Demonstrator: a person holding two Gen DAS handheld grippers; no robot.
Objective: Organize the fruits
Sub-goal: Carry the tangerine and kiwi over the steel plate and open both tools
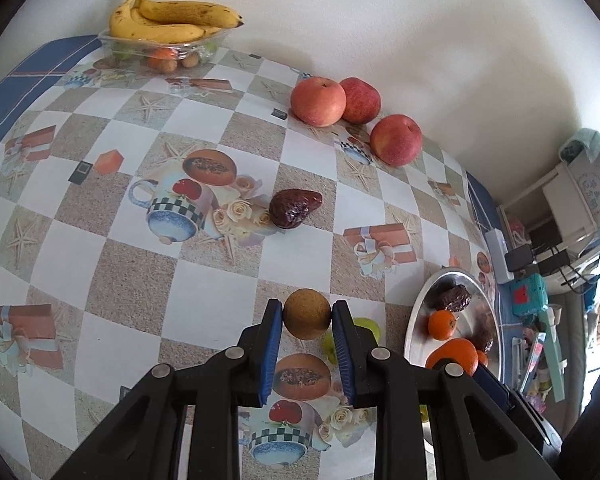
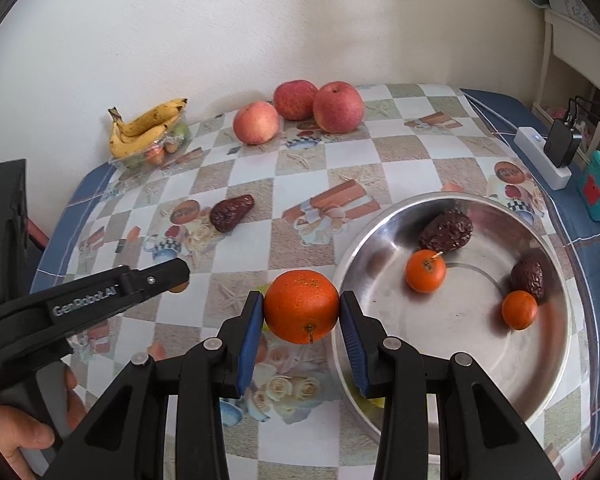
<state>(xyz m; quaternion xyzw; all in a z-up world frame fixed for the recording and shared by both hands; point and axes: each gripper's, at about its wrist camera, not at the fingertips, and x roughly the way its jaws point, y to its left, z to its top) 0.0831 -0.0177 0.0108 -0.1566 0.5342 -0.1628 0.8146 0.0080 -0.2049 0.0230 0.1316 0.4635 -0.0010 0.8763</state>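
The left tongs [image 1: 307,314] were pinched on a round brown fruit [image 1: 307,313], with one blue pad on each side of it. A green fruit [image 1: 367,326] peeked out just behind the right finger, at about 3 o'clock from the brown one.

The right tongs [image 2: 302,312] held a big orange [image 2: 301,306] tight between their blue pads. The orange hung over the table [image 2: 400,152], just beside the rim of the metal bowl [image 2: 452,360], which sat at 3 o'clock from it.

Inside the bowl lay two small oranges [image 2: 425,271] and two dark wrinkled dates [image 2: 446,231]. One small orange and one date touched each other at the bowl's 3 o'clock side.

Another dark date [image 2: 232,213] lay alone on the checked cloth, at 11 o'clock from the big orange.

Far back at 12 o'clock, three red apples [image 2: 338,106] sat close together by the wall. At 10 o'clock, a bunch of yellow bananas [image 2: 148,128] rested on top of a clear box [image 2: 150,156] of small fruits.

A hand [image 2: 24,436] at 8 o'clock gripped the handle of the left tongs.
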